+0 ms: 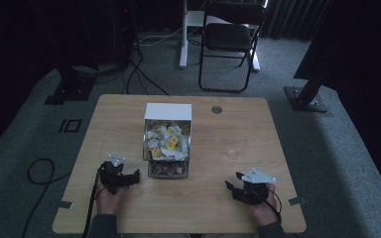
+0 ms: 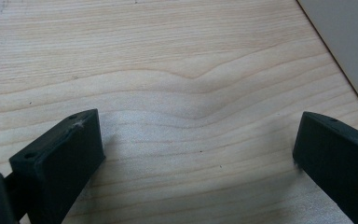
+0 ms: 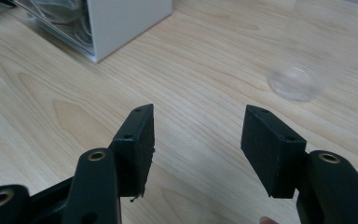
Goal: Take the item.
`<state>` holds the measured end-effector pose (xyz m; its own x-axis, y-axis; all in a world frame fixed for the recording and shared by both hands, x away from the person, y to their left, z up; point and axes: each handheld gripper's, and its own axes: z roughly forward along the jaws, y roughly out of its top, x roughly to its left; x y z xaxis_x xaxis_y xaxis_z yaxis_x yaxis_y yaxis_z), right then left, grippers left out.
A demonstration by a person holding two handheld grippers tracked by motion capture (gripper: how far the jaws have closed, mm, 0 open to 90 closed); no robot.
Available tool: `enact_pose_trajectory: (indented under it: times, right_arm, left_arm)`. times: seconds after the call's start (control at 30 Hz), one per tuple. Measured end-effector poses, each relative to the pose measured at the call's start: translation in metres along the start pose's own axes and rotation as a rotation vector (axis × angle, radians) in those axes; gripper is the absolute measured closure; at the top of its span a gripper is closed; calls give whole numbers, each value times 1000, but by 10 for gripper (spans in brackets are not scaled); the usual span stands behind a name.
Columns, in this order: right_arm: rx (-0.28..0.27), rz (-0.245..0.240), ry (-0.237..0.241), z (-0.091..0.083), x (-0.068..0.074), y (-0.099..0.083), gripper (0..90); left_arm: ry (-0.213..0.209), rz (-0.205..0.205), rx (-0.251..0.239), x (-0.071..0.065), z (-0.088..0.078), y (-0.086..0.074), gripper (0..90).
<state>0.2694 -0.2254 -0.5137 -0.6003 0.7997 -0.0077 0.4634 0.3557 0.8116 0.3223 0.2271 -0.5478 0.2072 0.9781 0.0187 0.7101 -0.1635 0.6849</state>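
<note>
At the near edge of the wooden table, the person's two hands rest low on the surface, each bearing a gripper. The left gripper lies at near left, its tips turned rightward toward the container; its jaws stand wide apart over bare wood grain with nothing between them. The right gripper sits at near right, angled toward the table's middle; its jaws stand at a moderate gap, empty, with only tabletop between the pads. Judged from these positions, both tools are parked clear of the work, flanking it so that either can reach in. Beyond the right gripper, in the right gripper view, a clear plastic cup stands upright on the table, apart from the jaws and slightly right of their line; it is faint in the high view. At mid-table stands the dispenser box, white on top with a clear front, filled with small white and yellow wrapped packets. A shallow clear tray at its near foot appears to hold darker items; what they are cannot be told. The box's long axis runs near to far, its clear face and tray pointing toward the person, presumably for access. Farther off, on the carpet, stands a folding chair.
</note>
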Motion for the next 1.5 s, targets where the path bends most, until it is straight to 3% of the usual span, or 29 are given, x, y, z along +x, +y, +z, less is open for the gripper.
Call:
enact_pose_trajectory:
  times: [0.37, 1.5]
  right_arm:
    - [-16, -27, 22, 0, 14, 10, 451]
    - [-37, -84, 83, 4, 38, 36, 487]
  left_arm:
    - [0, 0, 0, 0, 0, 0, 20]
    - [-1, 0, 0, 0, 0, 0, 20]
